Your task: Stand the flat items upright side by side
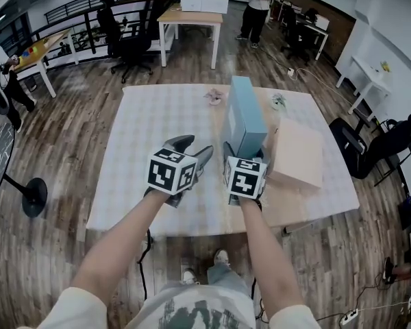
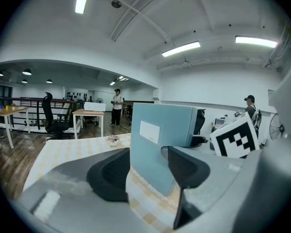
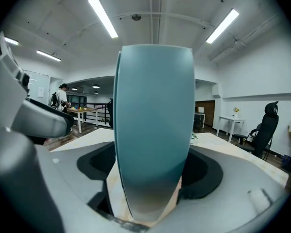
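Right gripper (image 3: 153, 174): jaws wide apart, straddling the near end of the blue box (image 3: 154, 120). Slivers of table (image 1: 157, 115) show between each pad and the box wall, so I read this as loose, not clamped. The box stands upright on its narrow edge, long axis running straight away from the fingers.

Left gripper (image 2: 148, 171): jaws apart, nothing between them. The same box sits ahead and right of its fingers.

The tan flat box (image 1: 298, 153) lies flat just right of the right fingers; whether it touches the blue box, cannot tell.

Judgement: the right hand is nearer. The tan box wants tipping onto its edge beside the blue one, long axes parallel.
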`<move>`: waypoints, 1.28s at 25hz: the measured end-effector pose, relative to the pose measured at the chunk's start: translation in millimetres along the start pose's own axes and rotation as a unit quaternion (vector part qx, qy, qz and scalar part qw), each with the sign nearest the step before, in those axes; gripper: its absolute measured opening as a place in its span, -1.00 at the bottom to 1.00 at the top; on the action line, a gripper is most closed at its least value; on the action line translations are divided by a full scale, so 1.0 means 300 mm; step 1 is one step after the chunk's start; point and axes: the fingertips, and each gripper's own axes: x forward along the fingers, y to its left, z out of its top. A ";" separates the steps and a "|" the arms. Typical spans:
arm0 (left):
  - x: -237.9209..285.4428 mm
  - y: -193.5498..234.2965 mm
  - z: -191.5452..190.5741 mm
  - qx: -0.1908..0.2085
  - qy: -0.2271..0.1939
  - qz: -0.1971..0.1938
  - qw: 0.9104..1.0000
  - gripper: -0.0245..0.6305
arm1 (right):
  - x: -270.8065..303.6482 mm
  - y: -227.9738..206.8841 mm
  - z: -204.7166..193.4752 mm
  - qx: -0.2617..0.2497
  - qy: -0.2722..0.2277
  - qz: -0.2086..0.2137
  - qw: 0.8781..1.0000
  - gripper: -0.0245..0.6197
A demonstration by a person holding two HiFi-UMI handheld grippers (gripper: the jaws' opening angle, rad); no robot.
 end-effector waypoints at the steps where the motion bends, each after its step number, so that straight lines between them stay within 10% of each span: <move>1: -0.003 -0.011 -0.002 -0.001 -0.001 -0.002 1.000 -0.15 | -0.016 0.002 -0.001 0.001 0.001 0.007 1.000 0.32; 16: 0.053 -0.291 -0.058 0.014 0.005 -0.017 1.000 -0.15 | -0.284 -0.206 -0.031 0.039 -0.019 0.086 0.995 0.32; 32: 0.498 -0.869 0.026 0.016 0.024 -0.010 1.000 -0.15 | -0.425 -0.983 -0.119 0.070 0.007 0.117 0.991 0.29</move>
